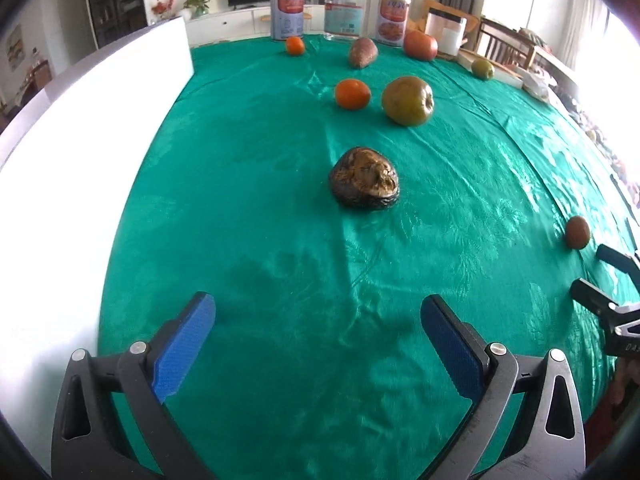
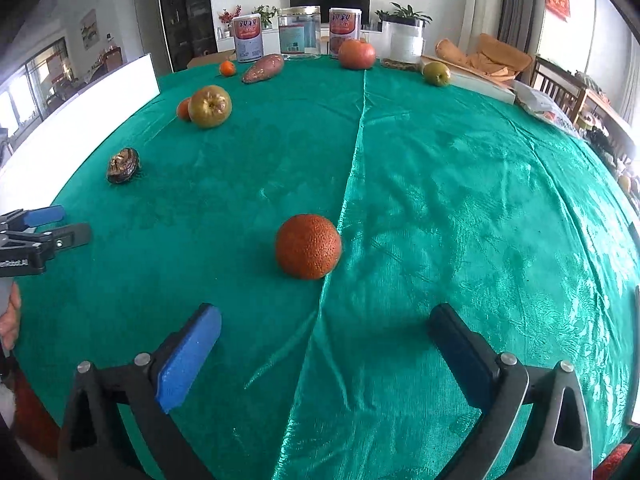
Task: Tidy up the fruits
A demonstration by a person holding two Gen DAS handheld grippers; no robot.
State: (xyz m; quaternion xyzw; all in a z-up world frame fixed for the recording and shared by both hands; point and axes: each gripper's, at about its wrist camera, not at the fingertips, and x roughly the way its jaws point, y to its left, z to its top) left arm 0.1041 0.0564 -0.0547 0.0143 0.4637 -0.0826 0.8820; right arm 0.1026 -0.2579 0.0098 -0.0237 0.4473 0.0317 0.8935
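A dark wrinkled brown fruit point(image 1: 364, 179) lies on the green tablecloth point(image 1: 260, 240) ahead of my left gripper point(image 1: 318, 314), which is open and holds nothing. Beyond it sit an orange point(image 1: 352, 93) and a green-brown apple point(image 1: 407, 100). A rough reddish orange point(image 2: 308, 246) rests just ahead of my right gripper point(image 2: 326, 326), also open and empty. At the far edge are a small orange point(image 2: 227, 68), a sweet potato point(image 2: 262, 68), a red tomato-like fruit point(image 2: 356, 54) and a small green apple point(image 2: 436, 73).
Two tins point(image 1: 287, 12) and a clear jar point(image 1: 347, 12) stand at the table's far edge. A white board point(image 1: 80, 152) lines the left side. Boxes and bags point(image 2: 488, 68) crowd the far right corner. A hand point(image 2: 10, 320) holds the left gripper.
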